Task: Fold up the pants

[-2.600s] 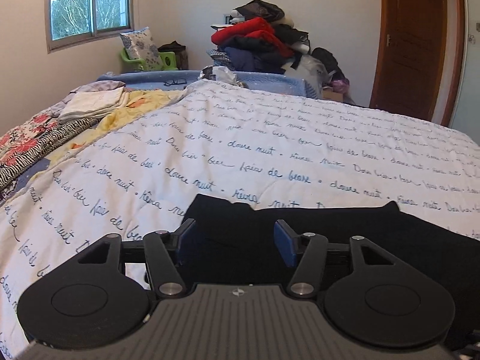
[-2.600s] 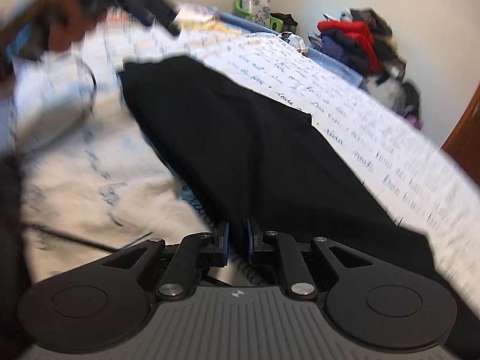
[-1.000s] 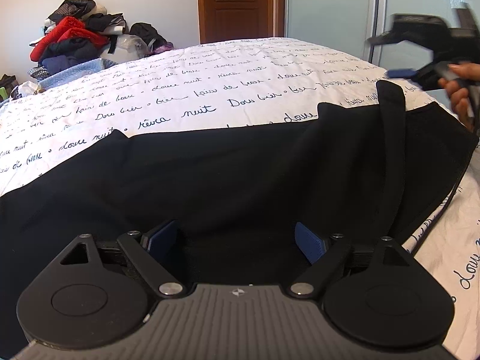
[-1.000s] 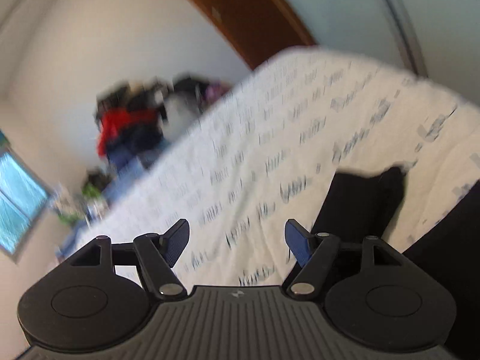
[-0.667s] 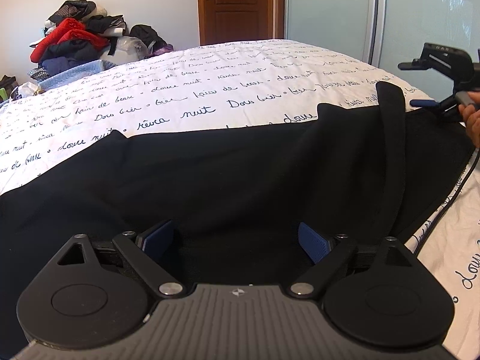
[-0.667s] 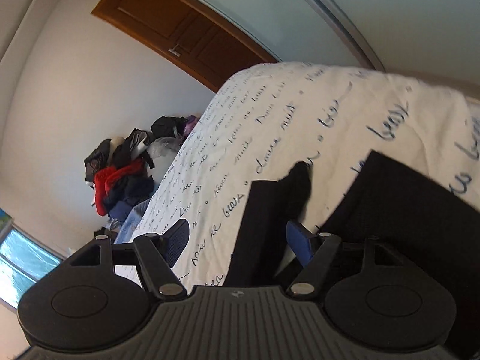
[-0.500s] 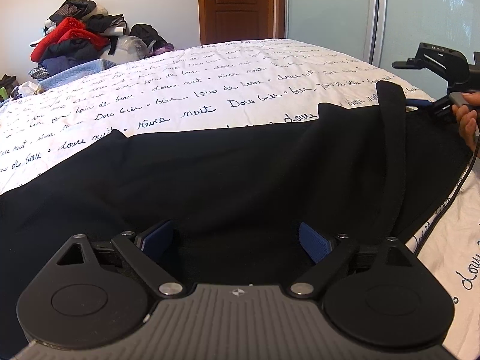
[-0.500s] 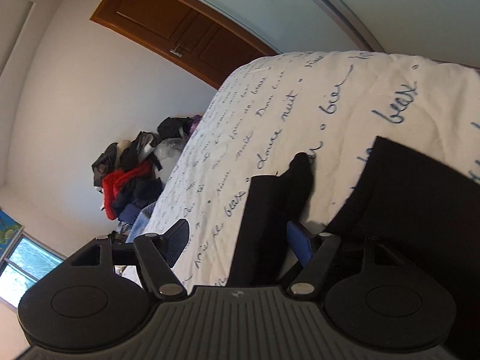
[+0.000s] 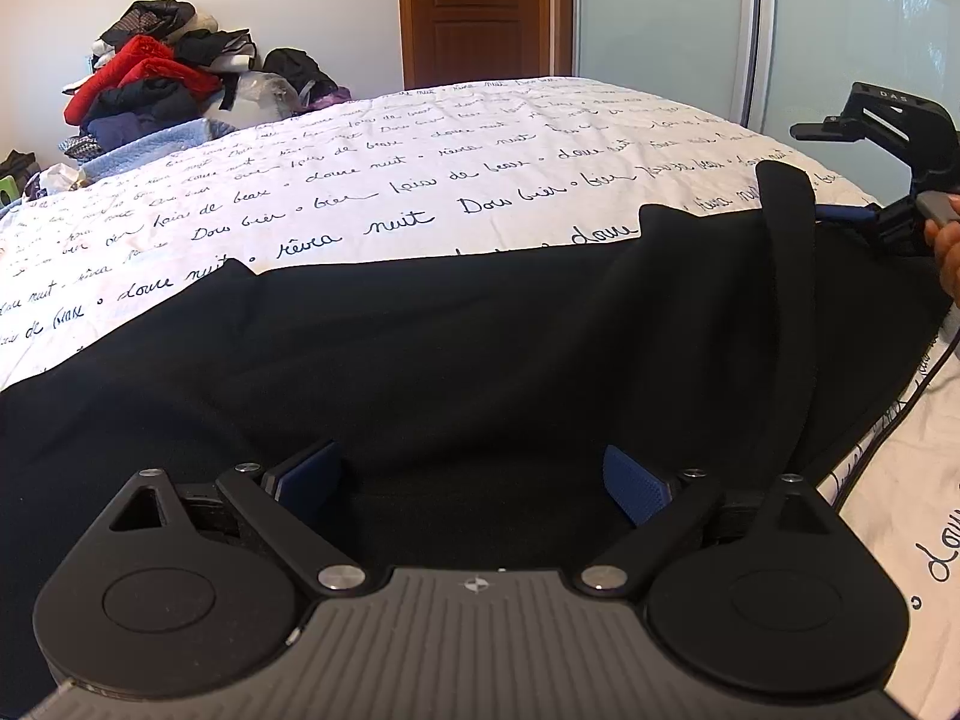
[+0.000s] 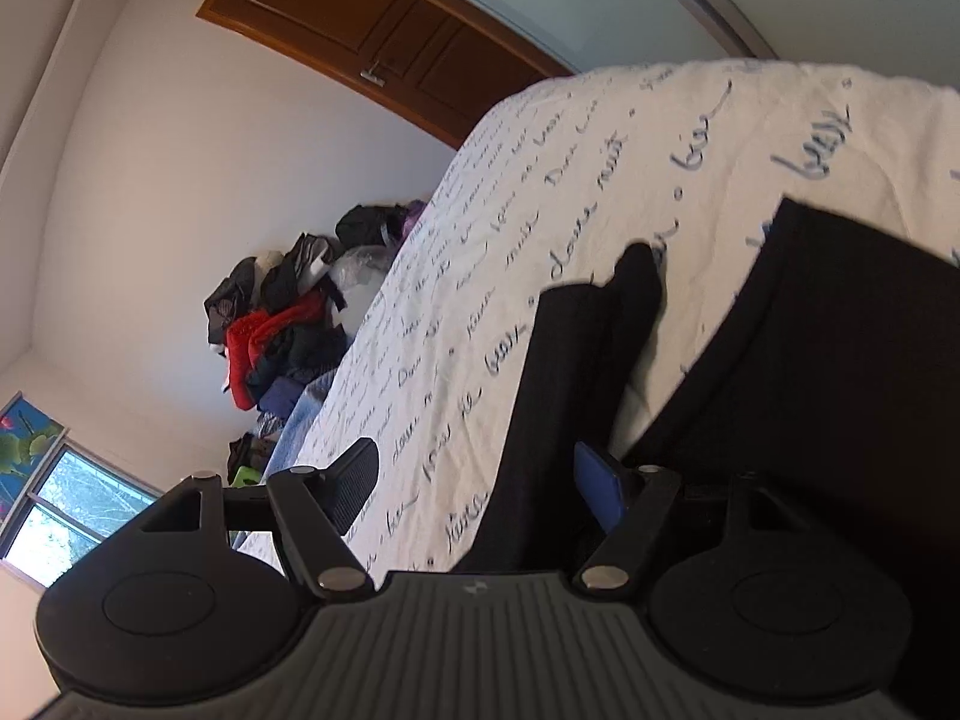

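Pants (image 9: 480,348), black, lie spread across the bedspread (image 9: 420,180), beneath my left gripper (image 9: 474,474), whose jaws stand wide apart over the cloth. My right gripper (image 10: 474,480), at the far right, is also spread, a dark strap (image 10: 558,396) lying between its pads. Far left: clothes pile (image 9: 156,90).

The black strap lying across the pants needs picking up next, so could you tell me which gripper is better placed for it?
Probably the right gripper: it is open with the strap running between its fingers. The left gripper, also open, sits over the middle of the pants, with the strap off to its right.
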A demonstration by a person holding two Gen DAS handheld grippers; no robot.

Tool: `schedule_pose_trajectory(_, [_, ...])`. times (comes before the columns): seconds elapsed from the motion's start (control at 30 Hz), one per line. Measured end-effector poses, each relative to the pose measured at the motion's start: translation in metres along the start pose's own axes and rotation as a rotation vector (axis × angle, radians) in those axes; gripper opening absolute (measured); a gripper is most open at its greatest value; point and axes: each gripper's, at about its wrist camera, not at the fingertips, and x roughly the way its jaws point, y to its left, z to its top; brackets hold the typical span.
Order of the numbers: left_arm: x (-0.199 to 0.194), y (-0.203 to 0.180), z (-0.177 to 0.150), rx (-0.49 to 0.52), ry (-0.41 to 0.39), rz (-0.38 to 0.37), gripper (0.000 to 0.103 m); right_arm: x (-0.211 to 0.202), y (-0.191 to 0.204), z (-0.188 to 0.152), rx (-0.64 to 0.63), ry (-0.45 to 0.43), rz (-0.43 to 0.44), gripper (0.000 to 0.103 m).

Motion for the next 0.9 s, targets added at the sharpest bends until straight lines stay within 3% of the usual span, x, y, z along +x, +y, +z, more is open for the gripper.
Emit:
schedule_pose_trajectory(0.23, [0.0,0.0,0.0,0.001,0.0,0.002,0.096,0.013,0.004,0.009,-0.029,-0.011,0.021,0.072])
schedule_pose_trajectory(0.4, [0.0,0.0,0.001,-0.004,0.002,0.002,0.096,0.031,0.001,0.029,-0.068,-0.076,-0.058,0.071])
schedule_pose_trajectory(0.43, [0.0,0.001,0.002,-0.007,0.004,0.001,0.095,0.035,0.002,0.031,-0.08,-0.077,-0.072,0.068])
schedule_pose_trajectory(0.47, [-0.001,0.001,0.003,-0.007,0.006,0.001,0.094,0.037,0.004,0.031,-0.101,-0.076,-0.092,0.054])
schedule_pose_trajectory(0.5, [-0.002,0.001,0.005,-0.007,0.005,0.005,0.091,0.04,0.006,0.03,-0.122,-0.071,-0.128,0.032])
schedule_pose_trajectory(0.57, [-0.005,-0.001,0.01,0.001,-0.005,0.019,0.088,0.044,0.004,0.03,-0.13,-0.062,-0.175,0.014])
schedule_pose_trajectory(0.7, [-0.018,-0.006,0.024,0.018,-0.072,0.002,0.088,0.031,0.0,0.028,-0.116,-0.105,-0.158,0.008])
schedule_pose_trajectory(0.9, [-0.027,-0.033,0.044,0.102,-0.106,-0.19,0.088,0.001,0.02,0.026,-0.214,-0.185,-0.174,0.007])
